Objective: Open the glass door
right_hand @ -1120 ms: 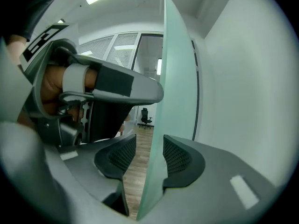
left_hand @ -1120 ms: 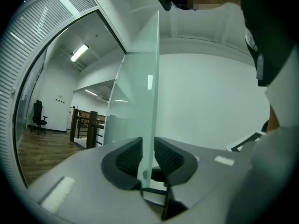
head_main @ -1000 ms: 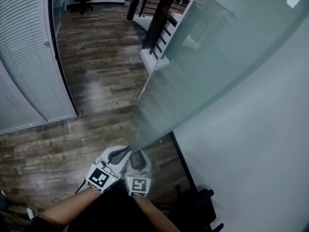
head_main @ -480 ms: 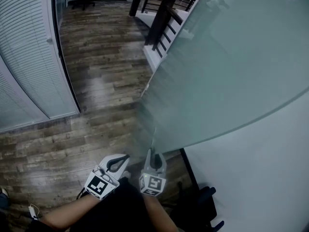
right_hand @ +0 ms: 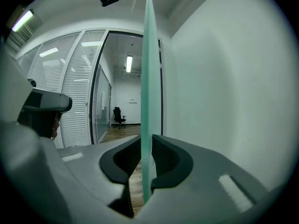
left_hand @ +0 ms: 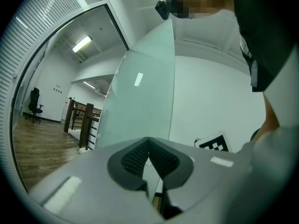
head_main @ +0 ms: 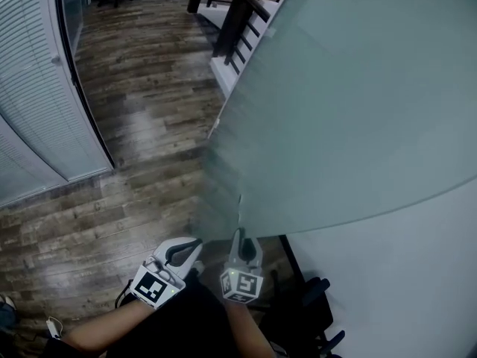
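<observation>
Right tongs (right_hand: pixel 146 148), just closing, pinch the glass door (right_hand: pixel 148 69) edge at twelve o'clock; left tongs (left_hand: pixel 148 141) pressed together, empty. A steady, level pull suits.

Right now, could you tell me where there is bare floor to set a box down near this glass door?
The wood floor is bare between the blinds partition on the left and the glass door. It is crowded low by the white wall: a dark object lies there, beside the right tool, whose jaws have just been closing on the door's edge.
</observation>
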